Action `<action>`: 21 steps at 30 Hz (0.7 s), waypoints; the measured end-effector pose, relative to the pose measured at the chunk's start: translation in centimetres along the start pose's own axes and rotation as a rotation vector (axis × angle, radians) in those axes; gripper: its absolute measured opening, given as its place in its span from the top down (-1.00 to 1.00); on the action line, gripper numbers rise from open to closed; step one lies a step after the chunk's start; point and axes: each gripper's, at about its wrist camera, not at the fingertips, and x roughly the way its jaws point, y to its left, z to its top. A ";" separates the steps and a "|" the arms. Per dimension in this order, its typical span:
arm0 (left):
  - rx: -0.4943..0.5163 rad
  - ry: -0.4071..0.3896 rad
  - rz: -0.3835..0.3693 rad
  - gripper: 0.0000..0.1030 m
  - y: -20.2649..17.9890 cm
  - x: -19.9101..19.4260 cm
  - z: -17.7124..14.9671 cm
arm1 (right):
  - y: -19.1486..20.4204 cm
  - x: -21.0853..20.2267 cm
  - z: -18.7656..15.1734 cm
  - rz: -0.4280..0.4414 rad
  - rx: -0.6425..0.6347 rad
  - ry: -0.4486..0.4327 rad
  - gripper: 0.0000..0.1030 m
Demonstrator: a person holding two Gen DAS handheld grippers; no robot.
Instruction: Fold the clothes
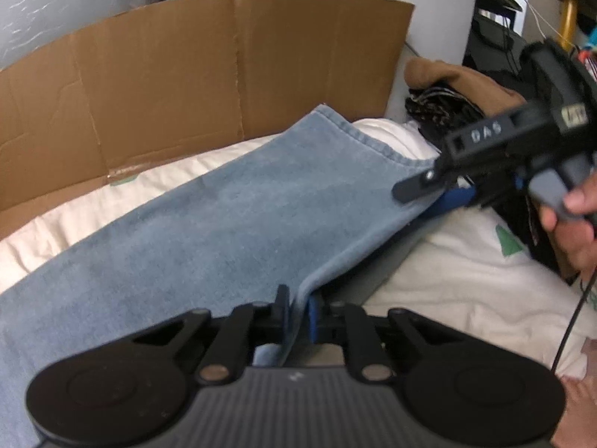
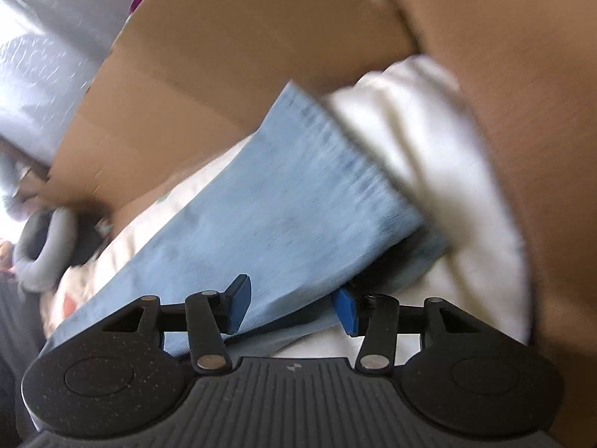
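The jeans [image 1: 209, 224] lay on the white bedding [image 1: 466, 272], their long axis running from lower left to the hem at upper right of my left view. My left gripper [image 1: 298, 313] was pinched on the near edge at bottom centre. My right gripper [image 2: 291, 308] straddled the hem corner, its fingers apart around the cloth, so it sat nearer the hem.
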 end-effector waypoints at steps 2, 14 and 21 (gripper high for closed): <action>-0.001 0.002 -0.006 0.81 0.0 0.0 0.0 | 0.8 1.1 -0.7 0.033 -0.005 0.032 -0.08; 0.061 0.045 -0.015 0.81 -0.9 1.2 -0.8 | 2.5 3.5 -3.7 0.121 0.035 0.183 -0.52; 0.156 0.069 0.021 0.63 -2.7 1.8 -1.9 | 2.5 3.1 -3.6 0.118 0.034 0.190 -0.50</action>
